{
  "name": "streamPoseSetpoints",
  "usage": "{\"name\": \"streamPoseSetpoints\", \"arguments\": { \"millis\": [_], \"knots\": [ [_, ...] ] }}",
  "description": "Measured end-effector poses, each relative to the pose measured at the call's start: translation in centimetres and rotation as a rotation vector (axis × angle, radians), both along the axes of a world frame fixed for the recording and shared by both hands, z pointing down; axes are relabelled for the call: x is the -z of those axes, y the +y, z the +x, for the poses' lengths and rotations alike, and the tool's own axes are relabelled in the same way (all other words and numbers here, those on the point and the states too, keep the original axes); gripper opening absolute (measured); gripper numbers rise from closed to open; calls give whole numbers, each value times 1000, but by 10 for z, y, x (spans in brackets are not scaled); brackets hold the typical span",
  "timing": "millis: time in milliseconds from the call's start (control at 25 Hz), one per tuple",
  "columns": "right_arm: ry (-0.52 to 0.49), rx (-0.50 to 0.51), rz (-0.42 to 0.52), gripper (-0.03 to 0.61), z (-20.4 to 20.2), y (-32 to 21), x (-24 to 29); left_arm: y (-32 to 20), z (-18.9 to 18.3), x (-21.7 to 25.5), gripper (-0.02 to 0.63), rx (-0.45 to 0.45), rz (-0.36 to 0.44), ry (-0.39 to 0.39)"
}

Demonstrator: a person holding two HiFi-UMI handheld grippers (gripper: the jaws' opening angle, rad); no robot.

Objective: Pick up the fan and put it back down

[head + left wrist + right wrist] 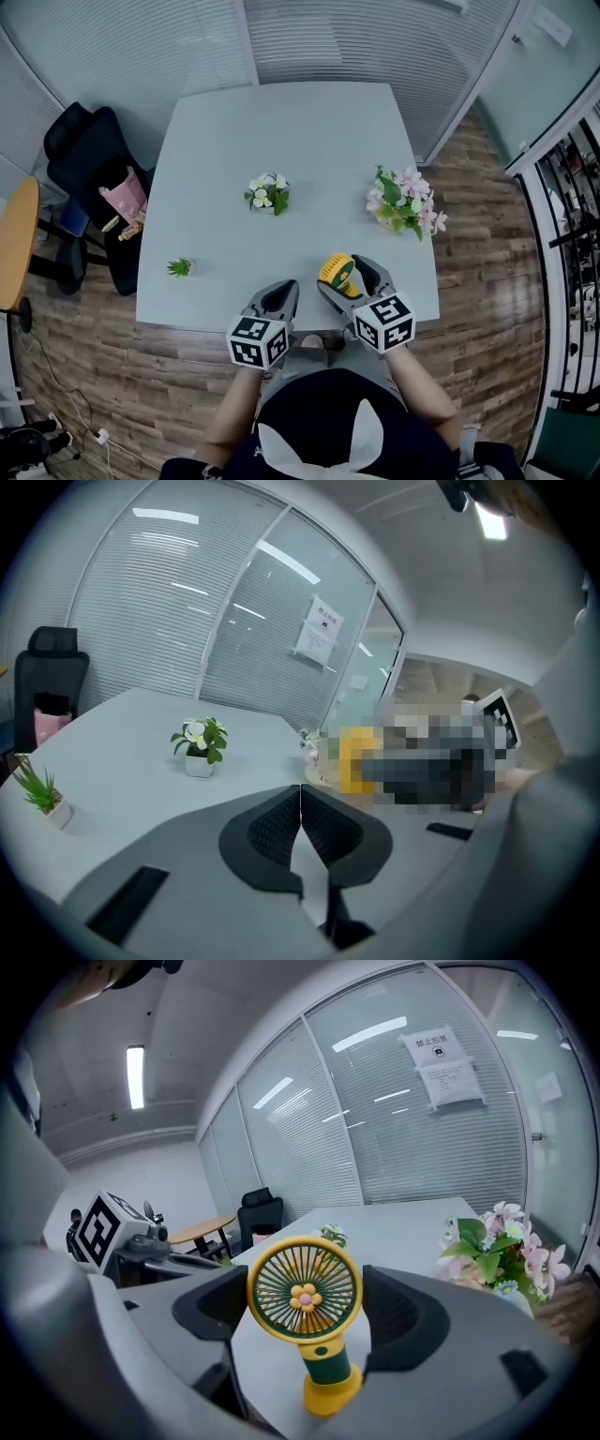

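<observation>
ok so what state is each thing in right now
fan: upright, clamped by its round head in the right jaws
right gripper: shut on the fan
left gripper: jaws together, empty
white flower pot: upright on the table
pink flower bunch: upright on the table
small green plant: upright on the table

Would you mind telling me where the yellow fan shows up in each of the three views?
Head view: the fan sits low, right of centre, at the table's near edge.
Left gripper view: right of centre, yellow, half under a blurred patch.
Right gripper view: dead centre, between the jaws.
Shared landmark: the white-flowered pot, in all three.
</observation>
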State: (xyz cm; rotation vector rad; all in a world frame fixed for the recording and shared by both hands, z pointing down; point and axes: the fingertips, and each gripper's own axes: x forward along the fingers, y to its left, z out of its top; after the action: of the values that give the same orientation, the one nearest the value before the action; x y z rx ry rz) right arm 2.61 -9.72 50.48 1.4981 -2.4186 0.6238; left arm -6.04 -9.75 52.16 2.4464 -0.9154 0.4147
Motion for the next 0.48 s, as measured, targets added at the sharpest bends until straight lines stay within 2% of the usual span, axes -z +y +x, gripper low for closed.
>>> {"name": "streamPoseSetpoints", "arguments": {
  "millis": [480],
  "knots": [
    [-18, 147, -55, 382, -6, -8, -35, 6, -1, 0, 23, 131, -11, -21]
  ]
}}
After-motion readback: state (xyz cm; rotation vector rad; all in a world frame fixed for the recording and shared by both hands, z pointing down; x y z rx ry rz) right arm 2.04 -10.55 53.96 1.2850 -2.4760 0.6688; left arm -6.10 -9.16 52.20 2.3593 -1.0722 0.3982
